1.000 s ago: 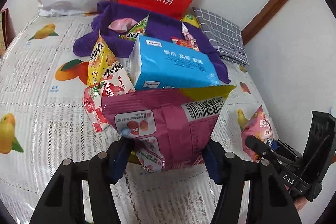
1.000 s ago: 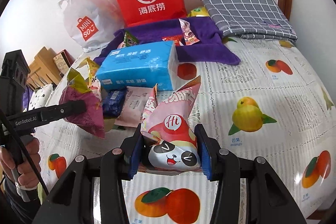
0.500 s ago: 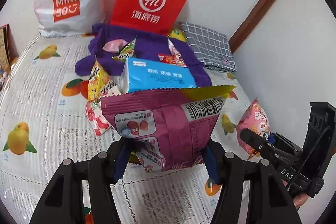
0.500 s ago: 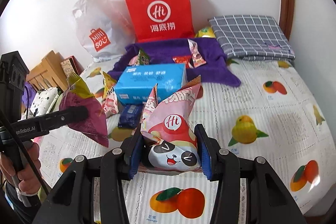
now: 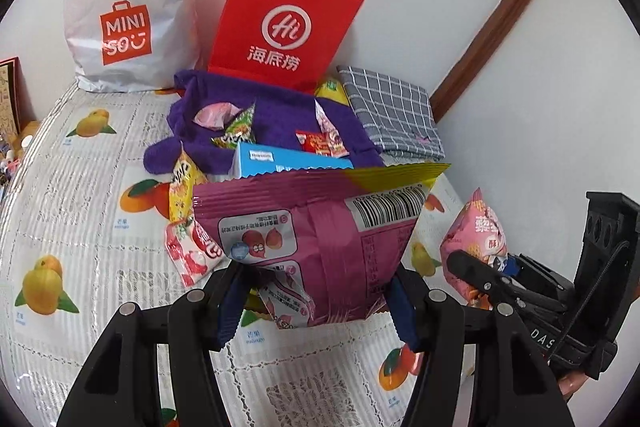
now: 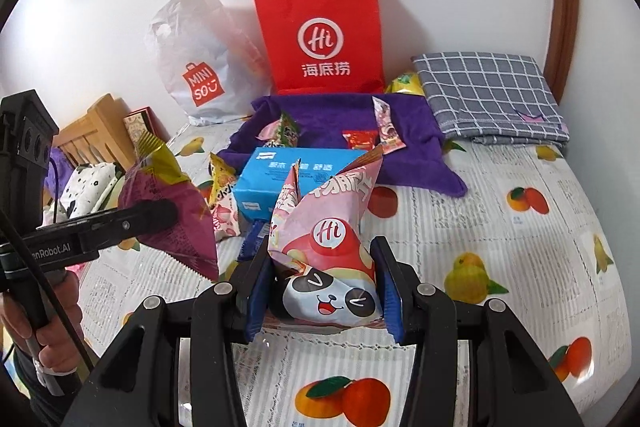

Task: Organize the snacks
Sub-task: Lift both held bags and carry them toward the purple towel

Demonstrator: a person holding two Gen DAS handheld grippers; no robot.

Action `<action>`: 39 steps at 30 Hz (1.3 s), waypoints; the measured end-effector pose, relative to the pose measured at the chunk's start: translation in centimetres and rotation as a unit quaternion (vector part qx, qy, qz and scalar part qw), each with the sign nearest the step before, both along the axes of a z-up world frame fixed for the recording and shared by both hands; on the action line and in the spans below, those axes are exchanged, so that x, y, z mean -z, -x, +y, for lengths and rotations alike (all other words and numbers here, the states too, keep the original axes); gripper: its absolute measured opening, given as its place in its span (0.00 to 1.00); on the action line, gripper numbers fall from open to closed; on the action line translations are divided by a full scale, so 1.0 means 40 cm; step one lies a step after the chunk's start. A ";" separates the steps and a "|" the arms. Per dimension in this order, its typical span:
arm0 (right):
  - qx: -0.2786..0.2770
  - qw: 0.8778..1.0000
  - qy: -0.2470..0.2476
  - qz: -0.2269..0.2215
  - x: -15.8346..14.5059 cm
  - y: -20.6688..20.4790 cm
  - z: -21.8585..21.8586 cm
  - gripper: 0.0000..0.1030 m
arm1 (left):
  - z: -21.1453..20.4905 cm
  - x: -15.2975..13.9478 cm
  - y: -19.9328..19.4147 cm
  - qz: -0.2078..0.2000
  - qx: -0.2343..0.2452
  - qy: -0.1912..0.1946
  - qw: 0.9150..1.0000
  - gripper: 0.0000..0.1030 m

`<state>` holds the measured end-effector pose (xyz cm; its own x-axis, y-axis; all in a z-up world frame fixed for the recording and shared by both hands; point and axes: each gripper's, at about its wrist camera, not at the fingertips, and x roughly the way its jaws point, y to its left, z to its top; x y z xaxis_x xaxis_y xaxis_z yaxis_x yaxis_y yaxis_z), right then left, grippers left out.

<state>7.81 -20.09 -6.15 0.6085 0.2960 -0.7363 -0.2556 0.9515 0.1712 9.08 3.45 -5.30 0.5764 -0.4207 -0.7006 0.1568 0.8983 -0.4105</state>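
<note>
Left gripper (image 5: 316,301) was clamped on a crinkly magenta foil bag (image 5: 312,239), right gripper (image 6: 322,297) pinched a puffy pink panda pack (image 6: 326,247); both were held clear above the fruit-print tablecloth (image 6: 500,247). My guess: lifted for carrying to the upright red paper bag (image 6: 320,35) behind the purple towel (image 6: 420,147). Loose packets lay around the blue tissue pack (image 6: 288,183).

Glossy foil magenta snack bag (image 5: 316,239); matt paper red bag (image 6: 320,35); fuzzy purple towel (image 6: 340,131) at twelve o'clock
</note>
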 end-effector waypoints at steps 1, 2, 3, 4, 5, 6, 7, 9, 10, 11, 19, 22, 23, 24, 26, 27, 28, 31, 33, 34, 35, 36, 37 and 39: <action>-0.003 1.000 0.003 0.001 -0.002 -0.004 0.005 0.45 | 0.004 -0.002 -0.002 -0.001 -0.002 0.004 1.000 0.57; -0.006 1.000 0.004 0.003 -0.003 -0.008 0.011 0.45 | 0.011 -0.004 -0.005 -0.003 -0.005 0.009 1.000 0.57; -0.009 1.000 0.003 0.004 -0.005 -0.012 0.013 0.45 | 0.016 -0.005 -0.008 -0.005 -0.007 0.013 1.000 0.57; -0.011 1.000 0.001 0.006 -0.006 -0.014 0.016 0.45 | 0.019 -0.006 -0.009 -0.006 -0.008 0.015 1.000 0.57; -0.012 1.000 -0.003 0.008 -0.008 -0.018 0.017 0.45 | 0.024 -0.008 -0.011 -0.008 -0.010 0.018 1.000 0.57; -0.012 1.000 -0.006 0.009 -0.010 -0.020 0.018 0.45 | 0.026 -0.008 -0.012 -0.009 -0.010 0.020 1.000 0.57; -0.011 1.000 -0.008 0.010 -0.012 -0.022 0.021 0.45 | 0.030 -0.008 -0.013 -0.010 -0.010 0.022 1.000 0.57; -0.007 1.000 -0.009 0.011 -0.015 -0.024 0.024 0.45 | 0.037 -0.005 -0.014 -0.009 -0.012 0.025 1.000 0.57; -0.005 1.000 -0.009 0.010 -0.017 -0.024 0.025 0.45 | 0.040 -0.003 -0.014 -0.008 -0.011 0.026 1.000 0.57; -0.003 1.000 -0.010 0.009 -0.020 -0.023 0.026 0.45 | 0.043 -0.001 -0.013 -0.006 -0.010 0.027 1.000 0.57; -0.002 1.000 -0.016 0.004 -0.037 -0.012 0.034 0.45 | 0.050 -0.001 -0.004 -0.011 -0.005 0.037 0.999 0.57; -0.004 1.000 -0.015 0.001 -0.039 -0.011 0.033 0.45 | 0.042 0.003 -0.006 -0.010 0.001 0.041 0.999 0.57; -0.003 1.000 -0.016 0.001 -0.039 -0.012 0.031 0.45 | 0.040 0.005 -0.007 -0.008 0.003 0.040 0.999 0.57; -0.001 1.000 -0.016 0.002 -0.037 -0.015 0.029 0.45 | 0.038 0.007 -0.008 -0.007 0.003 0.039 0.999 0.57; 0.004 1.000 -0.018 0.004 -0.033 -0.022 0.025 0.45 | 0.038 0.008 -0.007 -0.006 0.004 0.040 0.999 0.57; 0.006 1.000 -0.020 0.007 -0.031 -0.027 0.024 0.45 | 0.039 0.007 -0.005 -0.007 0.004 0.041 0.999 0.57; 0.008 1.000 -0.022 0.009 -0.030 -0.029 0.024 0.45 | 0.038 0.007 -0.006 -0.007 0.003 0.040 0.999 0.57; 0.009 1.000 -0.027 0.005 -0.032 -0.029 0.020 0.45 | 0.045 0.003 -0.005 -0.008 -0.001 0.040 0.999 0.57; 0.007 0.999 -0.031 0.005 -0.030 -0.027 0.018 0.45 | 0.048 0.003 -0.009 -0.006 -0.005 0.040 0.999 0.57; 0.006 0.999 -0.033 0.005 -0.028 -0.026 0.016 0.45 | 0.049 0.003 -0.012 -0.005 -0.006 0.040 0.999 0.57; 0.006 0.999 -0.034 0.008 -0.025 -0.028 0.015 0.45 | 0.048 0.003 -0.014 -0.005 -0.008 0.040 0.999 0.57; 0.006 0.999 -0.034 0.010 -0.022 -0.030 0.015 0.45 | 0.048 0.003 -0.014 -0.006 -0.008 0.040 0.999 0.57; 0.006 0.999 -0.034 0.013 -0.020 -0.032 0.016 0.45 | 0.047 0.003 -0.014 -0.006 -0.008 0.042 0.999 0.57; 0.006 0.999 -0.033 0.014 -0.020 -0.034 0.020 0.45 | 0.047 0.003 -0.009 -0.006 -0.006 0.044 0.999 0.57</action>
<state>9.17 -19.28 -5.34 0.5923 0.3366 -0.7320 -0.2384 0.9411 0.2399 9.45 5.34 -5.44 0.5893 -0.4735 -0.6547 0.1520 0.8608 -0.4857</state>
